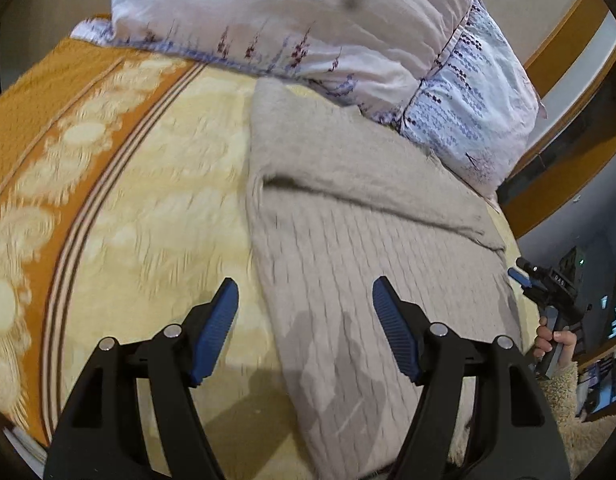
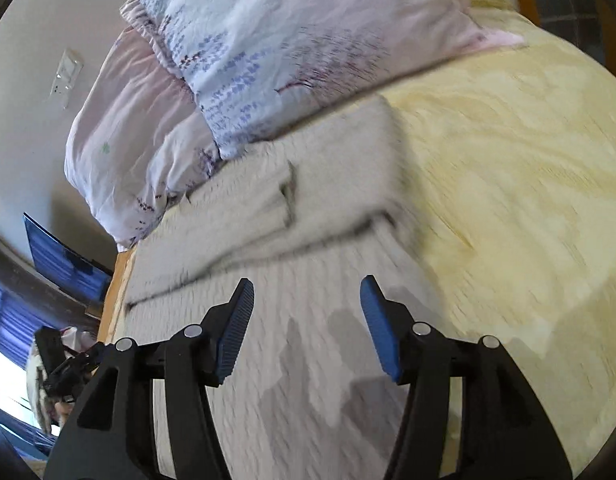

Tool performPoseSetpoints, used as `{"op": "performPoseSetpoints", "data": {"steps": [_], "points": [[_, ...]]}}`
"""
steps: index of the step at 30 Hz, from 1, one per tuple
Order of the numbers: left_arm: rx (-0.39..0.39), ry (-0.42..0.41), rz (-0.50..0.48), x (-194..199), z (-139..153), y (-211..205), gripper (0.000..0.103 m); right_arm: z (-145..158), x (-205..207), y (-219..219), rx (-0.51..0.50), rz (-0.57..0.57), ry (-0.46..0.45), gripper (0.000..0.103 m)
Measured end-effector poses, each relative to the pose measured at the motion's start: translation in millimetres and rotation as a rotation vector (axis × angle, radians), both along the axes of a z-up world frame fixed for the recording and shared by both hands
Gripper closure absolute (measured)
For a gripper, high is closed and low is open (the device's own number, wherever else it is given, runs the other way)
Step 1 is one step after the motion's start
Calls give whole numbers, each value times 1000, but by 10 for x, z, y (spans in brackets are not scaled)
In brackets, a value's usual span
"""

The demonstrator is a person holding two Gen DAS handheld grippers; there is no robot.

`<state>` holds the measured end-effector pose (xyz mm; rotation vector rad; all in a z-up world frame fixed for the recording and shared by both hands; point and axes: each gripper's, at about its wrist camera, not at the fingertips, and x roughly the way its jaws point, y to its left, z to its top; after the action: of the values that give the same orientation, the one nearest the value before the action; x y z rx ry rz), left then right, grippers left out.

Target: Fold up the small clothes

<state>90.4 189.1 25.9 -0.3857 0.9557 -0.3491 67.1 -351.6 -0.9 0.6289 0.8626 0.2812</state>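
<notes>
A beige knitted sweater (image 1: 348, 216) lies flat on the bed, with a sleeve folded across its upper part. My left gripper (image 1: 306, 300) is open and empty, hovering over the sweater's left edge near its lower end. The sweater also shows in the right wrist view (image 2: 292, 240). My right gripper (image 2: 306, 300) is open and empty above the sweater's lower part. The right gripper also shows in the left wrist view (image 1: 522, 276) past the sweater's right edge, held by a hand.
A yellow and orange patterned bedspread (image 1: 128, 200) covers the bed. A pink and blue floral quilt (image 1: 308, 28) is piled at the head end, touching the sweater's top. A wooden bed frame (image 1: 568, 184) runs along the right. The quilt also shows in the right wrist view (image 2: 268, 60).
</notes>
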Motion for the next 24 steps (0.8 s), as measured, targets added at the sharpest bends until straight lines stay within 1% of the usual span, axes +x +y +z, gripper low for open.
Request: {"op": "performPoseSetpoints", "data": {"steps": [3, 4, 6, 9, 10, 11, 12, 14, 17, 18, 20, 21, 23, 24], "points": [[-20, 28, -9, -110, -86, 5, 36, -70, -240, -181, 23, -26, 35, 46], [-28, 37, -12, -151, -120, 1, 38, -85, -281, -203, 26, -30, 38, 46], [-41, 27, -10, -236, -140, 0, 39, -129, -399, -250, 35, -29, 50, 46], [-82, 27, -12, -322, -153, 0, 42, -187, -499, -266, 53, -19, 60, 46], [-96, 25, -16, -363, -159, 0, 44, -207, -525, -273, 59, -17, 63, 47], [-117, 29, -25, -392, -171, -5, 49, -234, -550, -270, 74, -11, 66, 50], [-144, 38, -36, -418, -190, -7, 51, -262, -570, -271, 95, -2, 68, 54], [-198, 51, -55, -496, -244, -13, 57, -338, -633, -259, 166, 29, 66, 55], [-240, 42, -75, -623, -285, -34, 62, -419, -736, -236, 252, 75, 59, 65], [-272, 42, -87, -684, -307, -36, 62, -431, -765, -223, 269, 87, 55, 66], [-322, 46, -106, -761, -352, -47, 68, -454, -836, -186, 327, 122, 38, 66], [-345, 45, -118, -820, -380, -60, 69, -470, -873, -158, 360, 142, 31, 68], [-363, 41, -134, -917, -425, -87, 71, -489, -945, -101, 394, 176, 16, 70], [-378, 43, -143, -964, -451, -100, 72, -498, -983, -73, 409, 195, 11, 72]]}}
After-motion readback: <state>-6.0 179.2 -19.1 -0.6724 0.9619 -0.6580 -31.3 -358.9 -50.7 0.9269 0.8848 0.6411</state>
